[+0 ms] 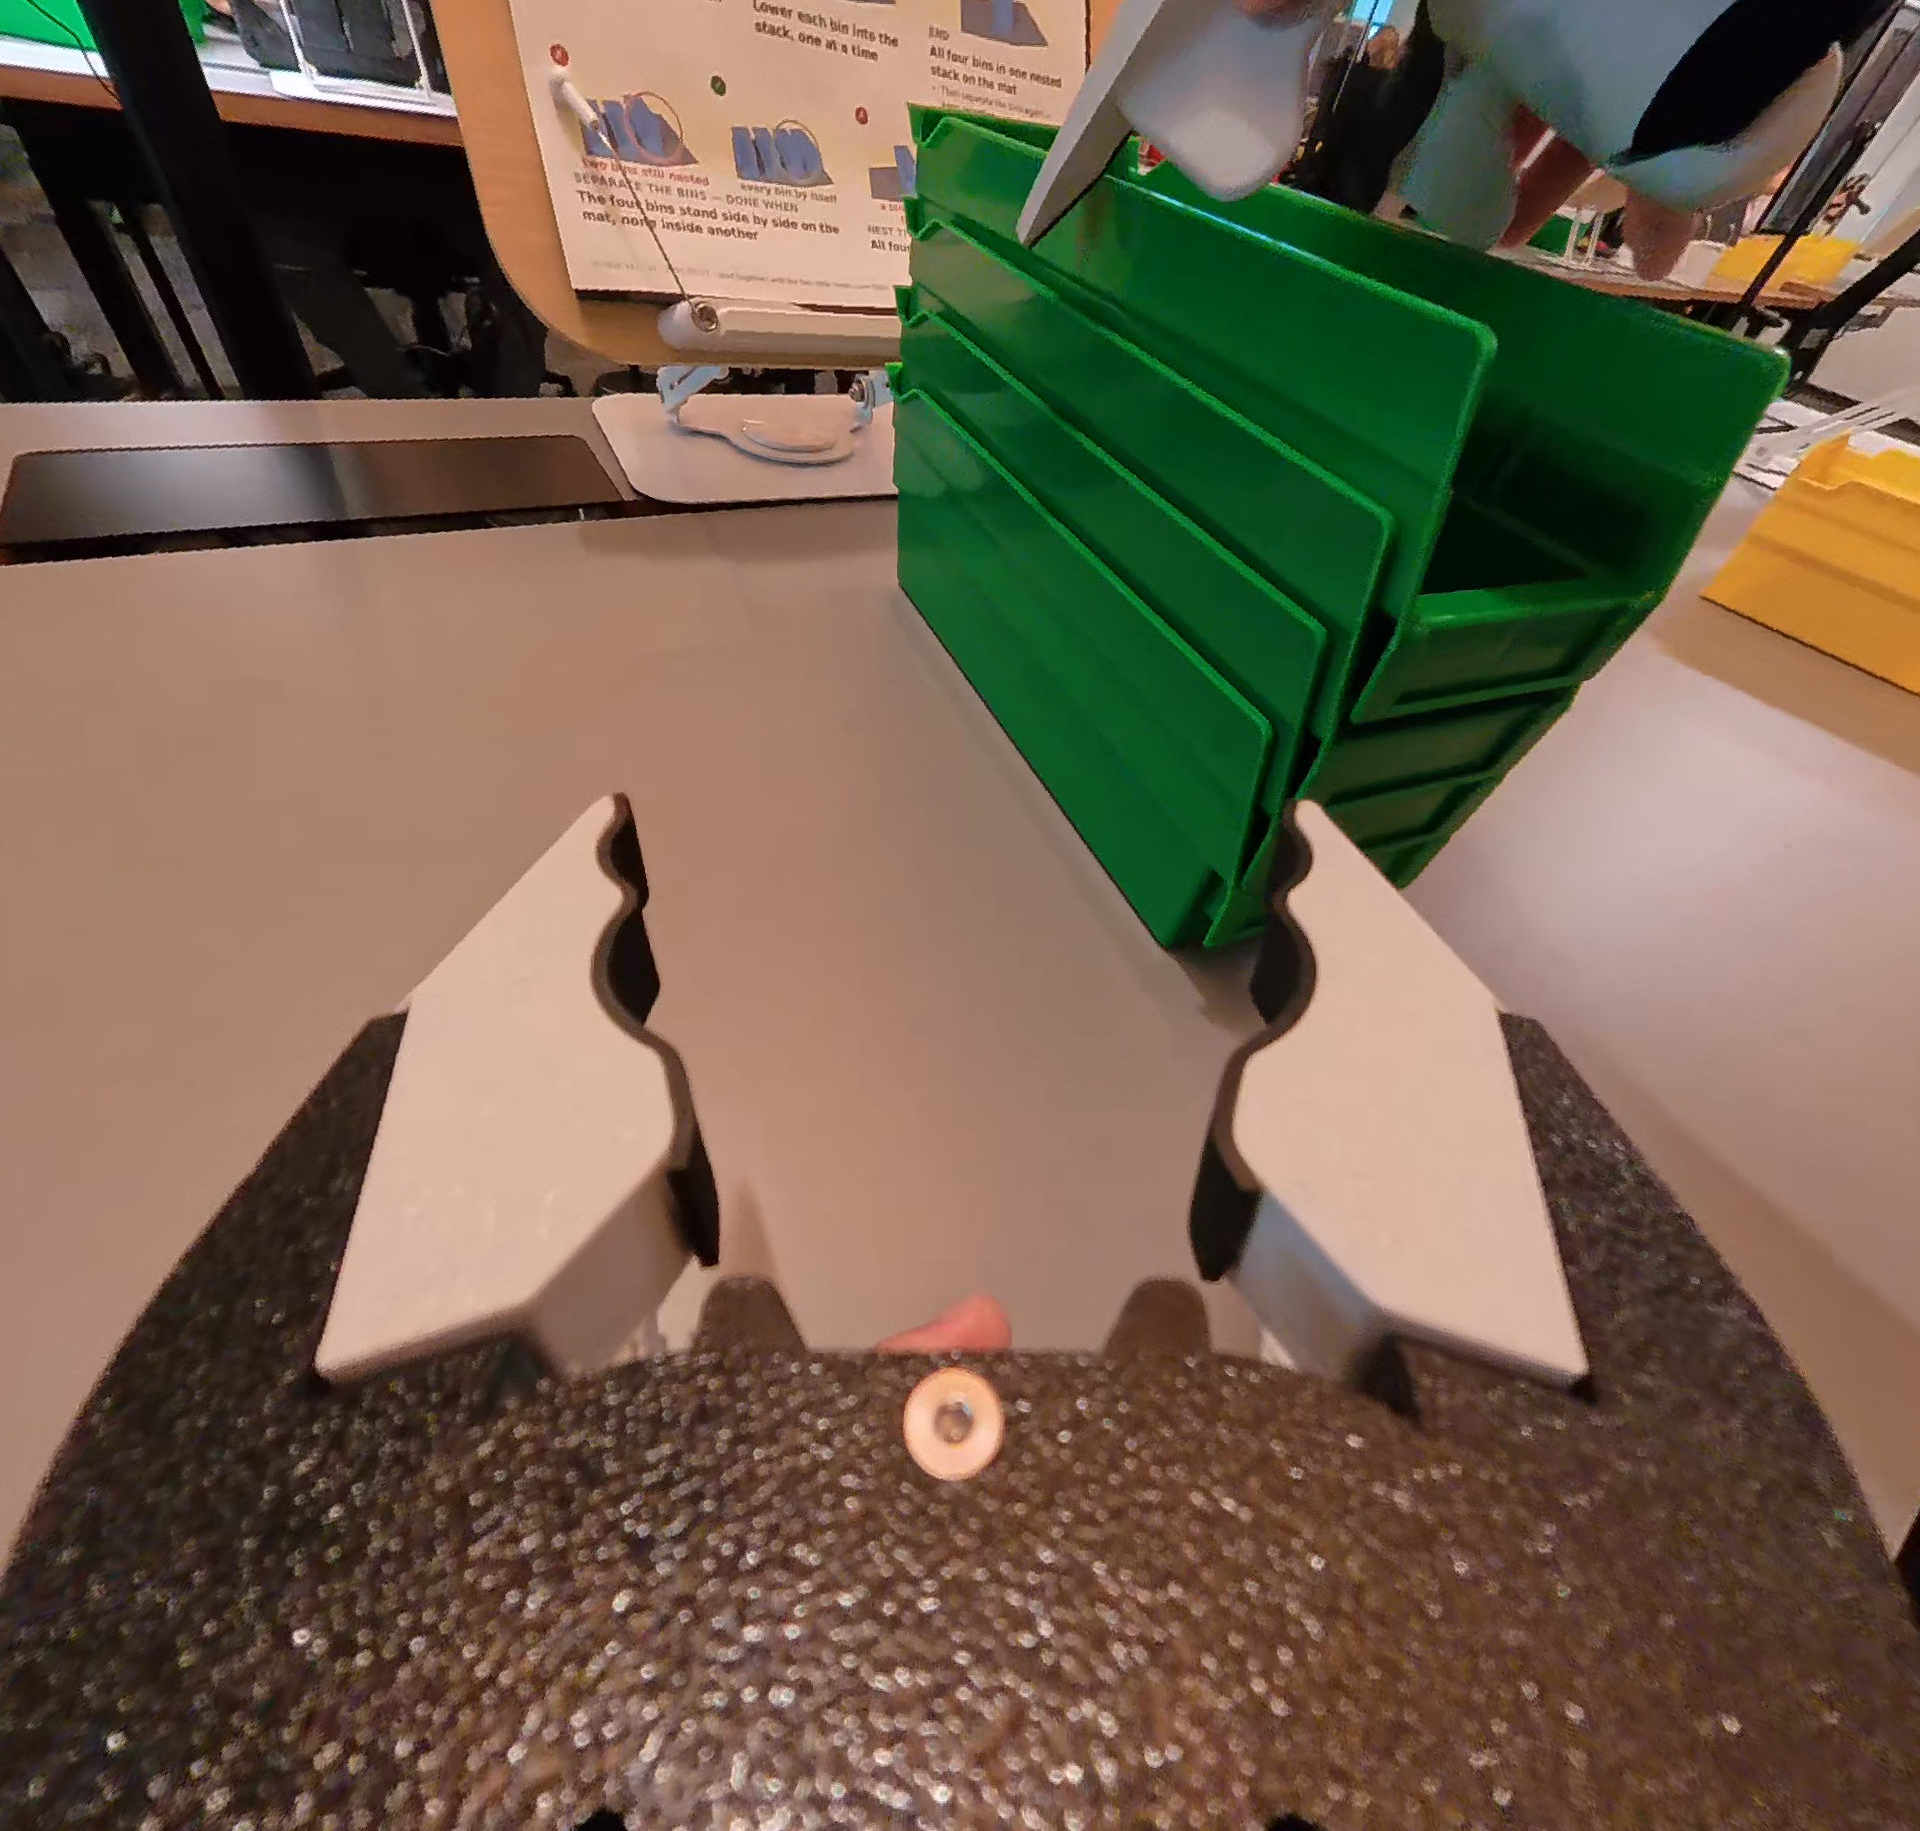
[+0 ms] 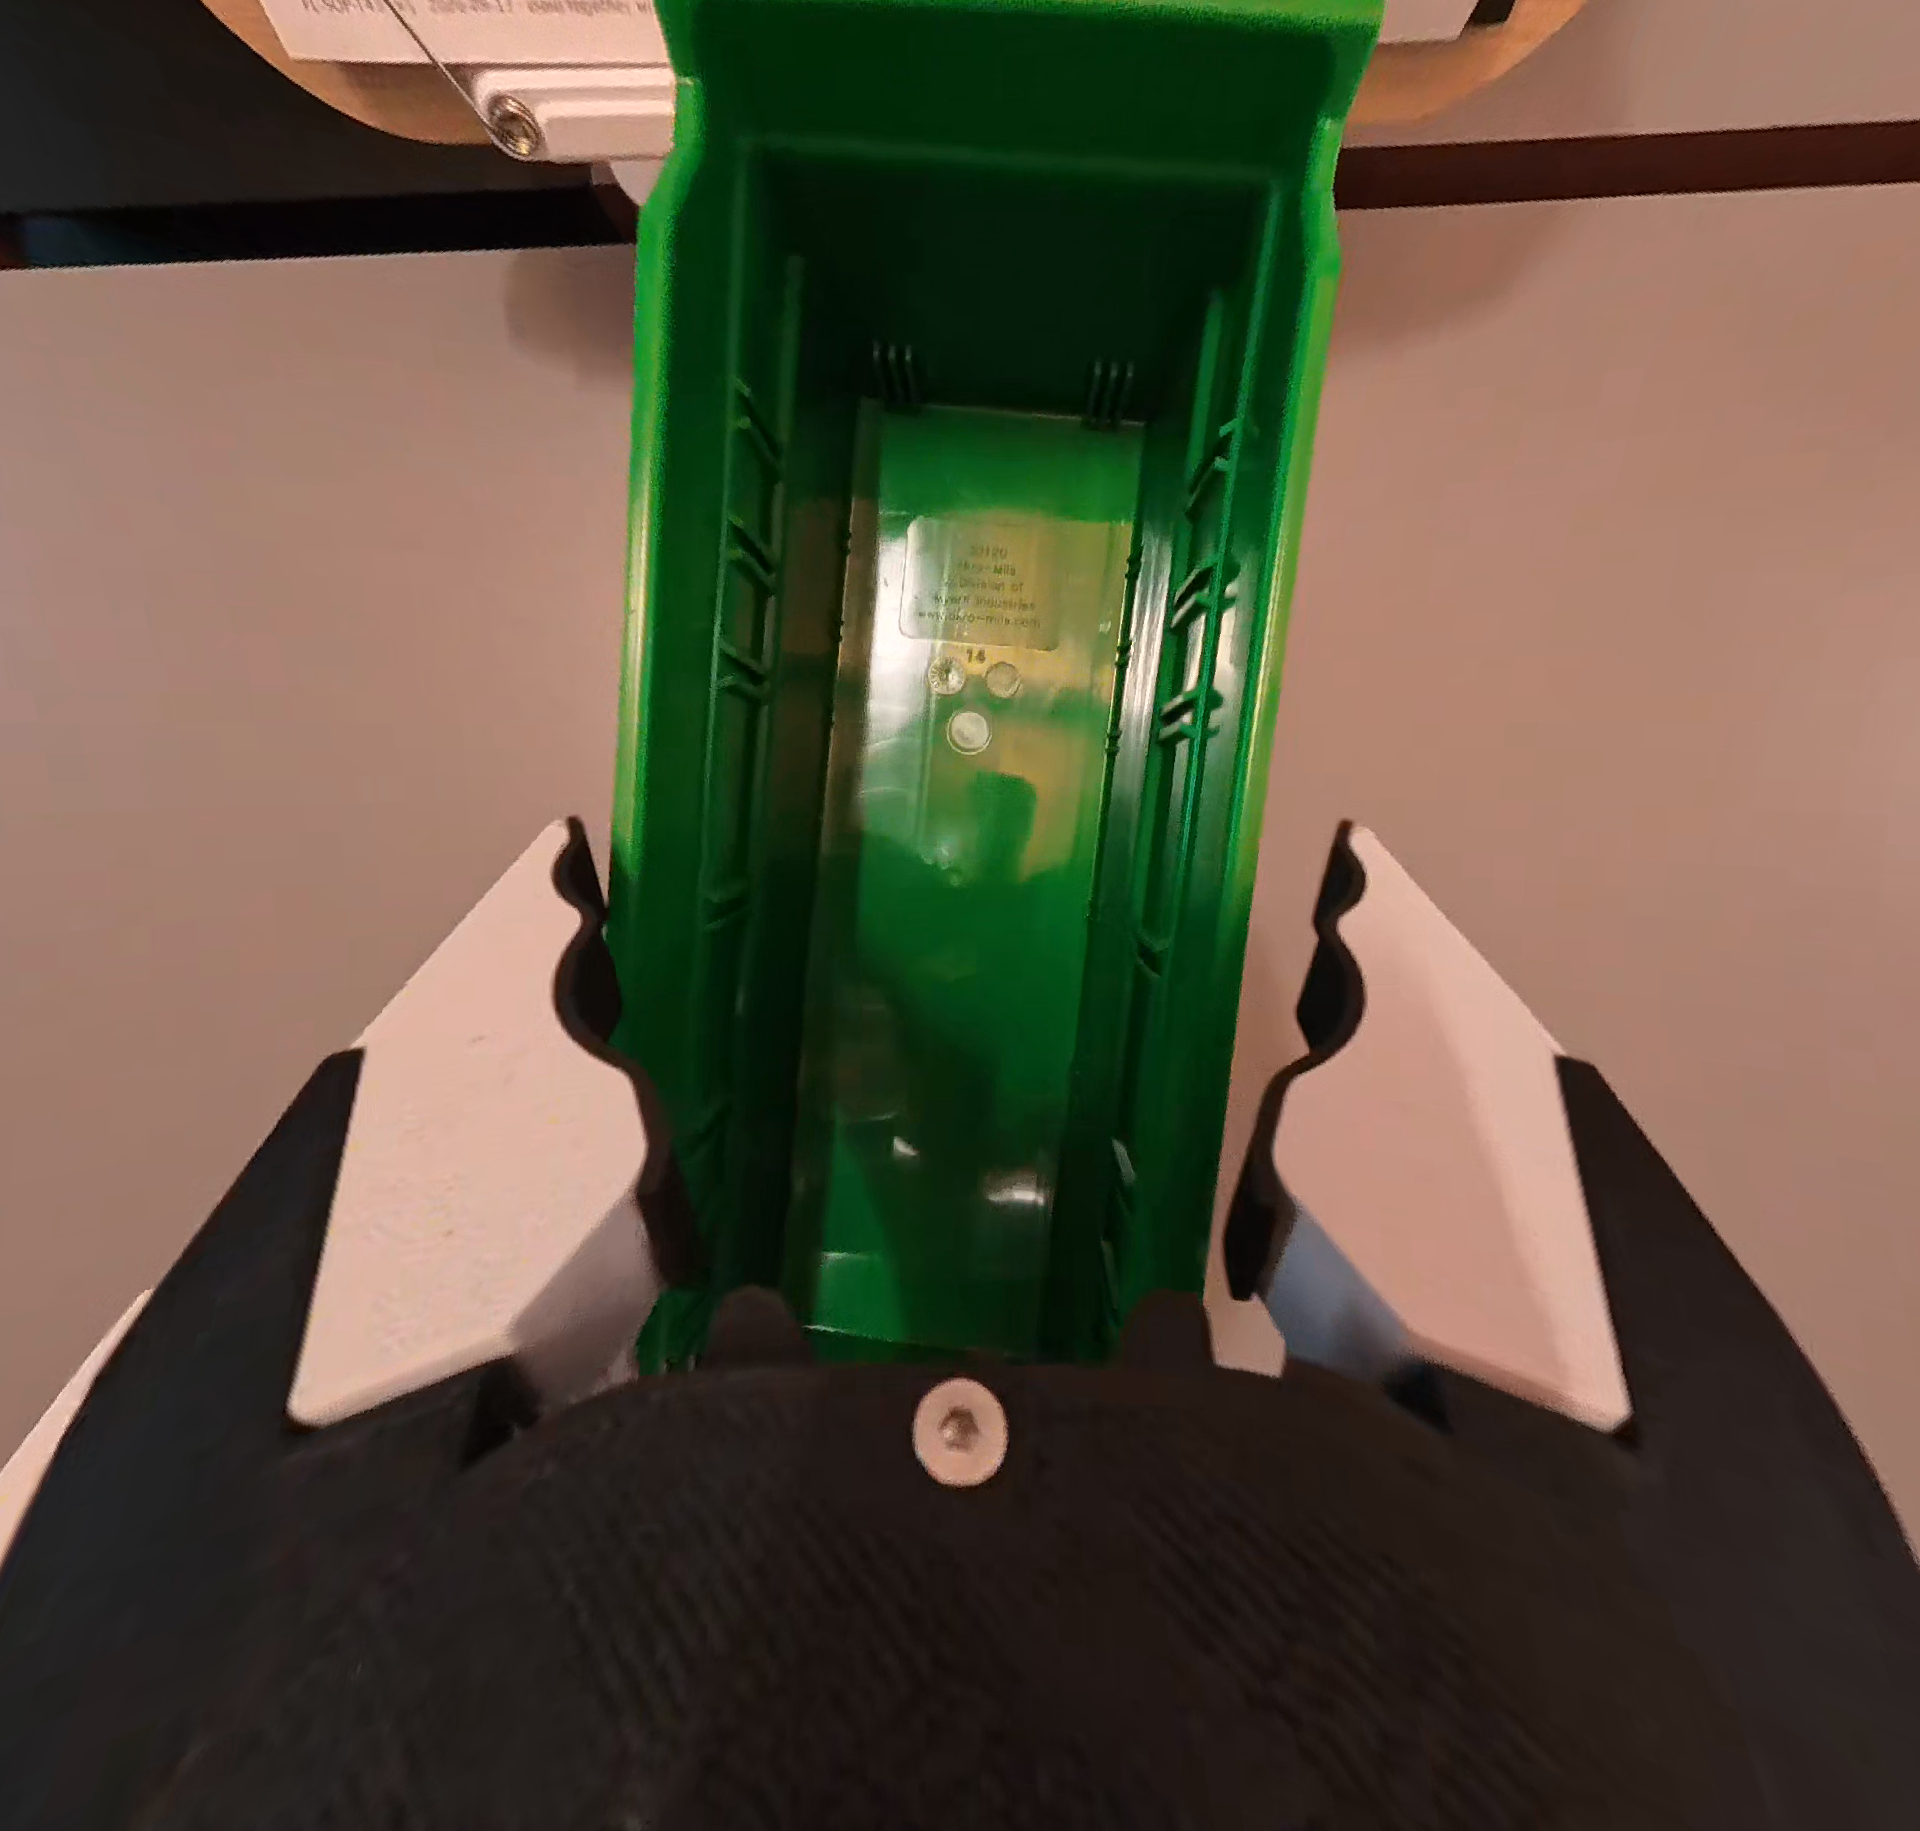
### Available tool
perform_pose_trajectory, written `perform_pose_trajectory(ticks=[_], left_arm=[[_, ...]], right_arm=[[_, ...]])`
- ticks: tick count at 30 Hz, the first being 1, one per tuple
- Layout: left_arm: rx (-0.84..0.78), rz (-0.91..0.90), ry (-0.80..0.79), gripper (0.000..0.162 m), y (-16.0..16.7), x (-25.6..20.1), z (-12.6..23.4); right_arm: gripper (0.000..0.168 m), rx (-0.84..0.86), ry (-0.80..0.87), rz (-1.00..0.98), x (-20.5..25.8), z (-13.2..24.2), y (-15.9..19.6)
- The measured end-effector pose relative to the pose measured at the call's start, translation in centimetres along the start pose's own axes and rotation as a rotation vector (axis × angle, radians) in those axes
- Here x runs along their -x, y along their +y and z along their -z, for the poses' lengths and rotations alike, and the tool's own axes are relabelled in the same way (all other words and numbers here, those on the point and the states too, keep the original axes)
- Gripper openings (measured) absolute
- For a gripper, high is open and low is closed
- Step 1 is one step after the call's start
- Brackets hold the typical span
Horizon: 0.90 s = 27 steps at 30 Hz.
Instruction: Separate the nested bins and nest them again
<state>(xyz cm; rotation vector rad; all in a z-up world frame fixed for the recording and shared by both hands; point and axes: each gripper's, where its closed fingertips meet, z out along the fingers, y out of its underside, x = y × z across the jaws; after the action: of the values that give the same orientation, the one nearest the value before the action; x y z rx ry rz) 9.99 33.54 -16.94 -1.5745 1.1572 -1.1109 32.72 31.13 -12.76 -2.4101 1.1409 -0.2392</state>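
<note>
**Green bins stacked, top one about to be taken**

Green moulded plastic, thin-walled and glossy: the nested bins will likely be light and stiff but slick, and may cling to each other when pulled. They stand on the grey worktop, just ahead and right of the left gripper, which hangs spread and empty. The right gripper, spread, straddles the top bin from above, one finger touching its wall; whether the other touches, I cannot tell. Rims look the best hold. Open worktop lies left; an instruction board behind and a yellow bin to the right limit room.
</note>
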Motion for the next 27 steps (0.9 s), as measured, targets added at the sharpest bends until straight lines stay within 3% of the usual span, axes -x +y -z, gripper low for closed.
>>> perform_pose_trajectory(ticks=[2, 13, 18, 27], left_arm=[[0.007, 0.005, 0.007, 0.116, 0.2, 0.0, -0.1], [0.061, -0.01, 0.029, 0.116, 1.3, -0.6, -0.8], [0.074, -0.008, 0.029, 0.116, 1.7, -0.5, -1.0], [0.095, 0.009, 0.056, 0.116, 2.1, -0.9, -1.2]], right_arm=[[0.14, 0.035, 0.015, 0.002, -0.2, -0.4, 0.4], [0.128, 0.142, 0.055, 0.204, 0.4, -0.3, 0.9], [0.13, 0.212, -0.004, 0.139, 0.6, -0.7, 1.8], [0.11, 0.301, -0.016, 0.09, 0.5, -0.3, 2.1]])
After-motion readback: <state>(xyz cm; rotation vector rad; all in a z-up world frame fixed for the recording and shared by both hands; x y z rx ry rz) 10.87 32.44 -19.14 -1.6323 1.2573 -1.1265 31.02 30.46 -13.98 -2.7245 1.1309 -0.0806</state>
